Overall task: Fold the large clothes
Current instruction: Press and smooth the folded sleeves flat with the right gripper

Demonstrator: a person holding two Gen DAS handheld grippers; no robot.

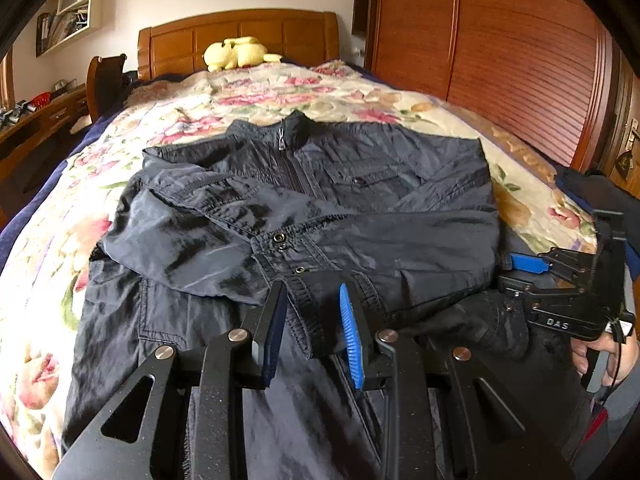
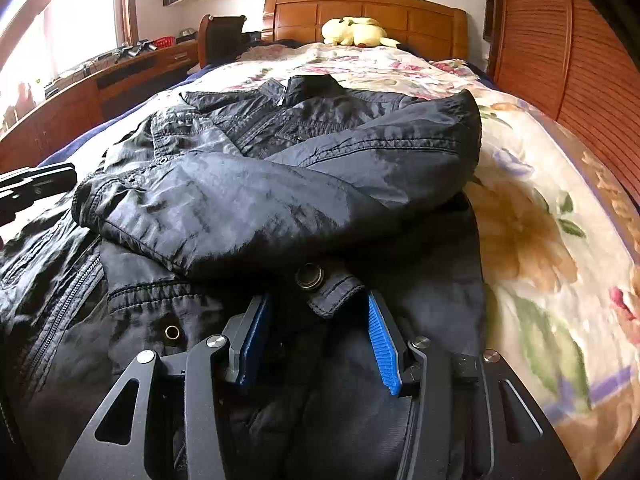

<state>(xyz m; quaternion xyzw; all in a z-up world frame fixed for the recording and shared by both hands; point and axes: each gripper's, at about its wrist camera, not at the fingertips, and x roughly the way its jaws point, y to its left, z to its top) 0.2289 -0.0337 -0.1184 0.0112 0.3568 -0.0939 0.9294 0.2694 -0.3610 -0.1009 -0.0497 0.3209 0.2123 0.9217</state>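
Observation:
A dark navy jacket lies face up on a bed with a floral quilt, collar toward the headboard and both sleeves crossed over its front. My left gripper hovers low over the jacket's near part. A ribbed band lies in the gap between its fingers, and the blue pad stays bare, so it is open. My right gripper stands open over a tab with a snap button; its pads do not touch the cloth. In the left wrist view the right gripper sits at the jacket's right edge, held by a hand.
A yellow plush toy rests by the wooden headboard. A slatted wooden wardrobe runs along the bed's right side. A desk with small items and a chair stand on the left, below a window.

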